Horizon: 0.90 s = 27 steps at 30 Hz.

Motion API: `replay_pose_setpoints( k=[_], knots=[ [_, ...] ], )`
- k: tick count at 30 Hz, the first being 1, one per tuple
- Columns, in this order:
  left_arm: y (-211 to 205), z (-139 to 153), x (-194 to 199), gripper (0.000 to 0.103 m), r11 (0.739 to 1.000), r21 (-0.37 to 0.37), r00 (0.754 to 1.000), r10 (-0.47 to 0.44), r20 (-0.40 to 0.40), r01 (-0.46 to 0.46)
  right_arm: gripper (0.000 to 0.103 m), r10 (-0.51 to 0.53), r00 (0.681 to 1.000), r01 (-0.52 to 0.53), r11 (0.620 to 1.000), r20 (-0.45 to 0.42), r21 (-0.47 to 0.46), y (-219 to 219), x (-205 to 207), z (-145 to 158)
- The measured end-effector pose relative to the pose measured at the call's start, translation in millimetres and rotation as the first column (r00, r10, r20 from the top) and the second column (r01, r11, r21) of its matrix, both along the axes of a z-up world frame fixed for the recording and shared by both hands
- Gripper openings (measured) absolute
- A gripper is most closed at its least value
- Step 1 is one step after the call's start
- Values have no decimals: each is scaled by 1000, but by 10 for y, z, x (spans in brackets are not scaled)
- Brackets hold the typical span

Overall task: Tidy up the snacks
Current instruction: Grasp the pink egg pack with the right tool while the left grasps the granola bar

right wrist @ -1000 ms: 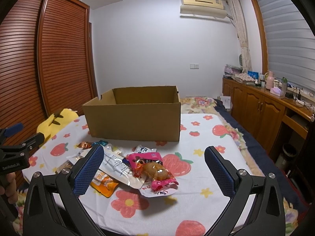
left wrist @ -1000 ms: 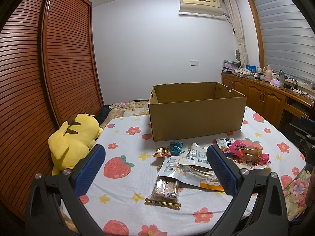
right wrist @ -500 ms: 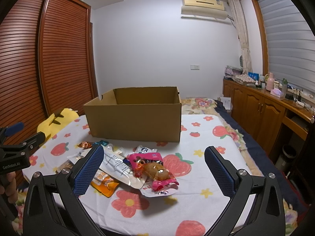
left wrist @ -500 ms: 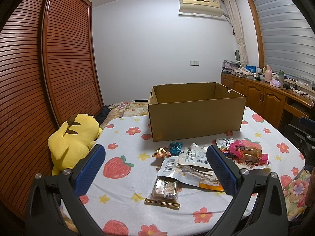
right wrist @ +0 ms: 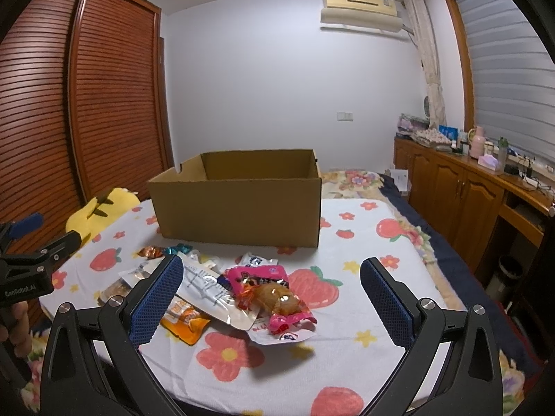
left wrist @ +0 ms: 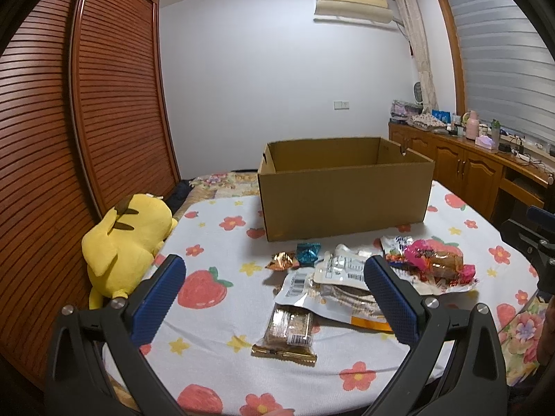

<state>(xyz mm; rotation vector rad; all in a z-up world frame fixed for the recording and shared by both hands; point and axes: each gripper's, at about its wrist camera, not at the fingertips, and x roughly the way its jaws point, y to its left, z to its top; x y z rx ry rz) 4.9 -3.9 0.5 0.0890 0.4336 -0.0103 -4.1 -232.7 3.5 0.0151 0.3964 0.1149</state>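
An open cardboard box (left wrist: 343, 194) stands on the flowered cloth; it also shows in the right wrist view (right wrist: 239, 204). Snack packs lie in front of it: a brown bar pack (left wrist: 288, 329), a white pouch (left wrist: 343, 270), a pink bread pack (left wrist: 437, 263) (right wrist: 274, 294), an orange pouch (right wrist: 187, 319), and small orange (left wrist: 281, 260) and teal (left wrist: 308, 252) candies. My left gripper (left wrist: 274, 298) is open and empty, above the near snacks. My right gripper (right wrist: 270, 298) is open and empty, above the pink pack.
A yellow plush toy (left wrist: 128, 239) lies at the cloth's left edge by the slatted wardrobe (left wrist: 86, 121). A wooden sideboard (right wrist: 468, 187) with bottles runs along the right wall. The other gripper shows at each view's edge (right wrist: 31, 263).
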Motion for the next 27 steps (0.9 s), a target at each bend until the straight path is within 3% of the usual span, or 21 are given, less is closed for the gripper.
replay_pose_setpoints(
  k=[7, 18, 22, 27],
  knots=[
    [3, -151, 87, 103, 1000, -2, 999, -6, -36, 6, 103, 5, 1000, -5, 1000, -29, -6, -7, 62, -122],
    [78, -493, 392, 103, 998, -23, 981, -61, -185, 58, 103, 82, 988, -87, 996, -135, -36, -141, 400, -386],
    [132, -538, 467, 103, 996, -48, 973, -79, -216, 70, 102, 145, 965, -156, 987, -217, -34, -200, 625, -473],
    [214, -555, 538, 103, 996, -52, 966, -84, -243, 73, 93, 256, 906, -270, 963, -336, 5, -175, 939, -581]
  ],
)
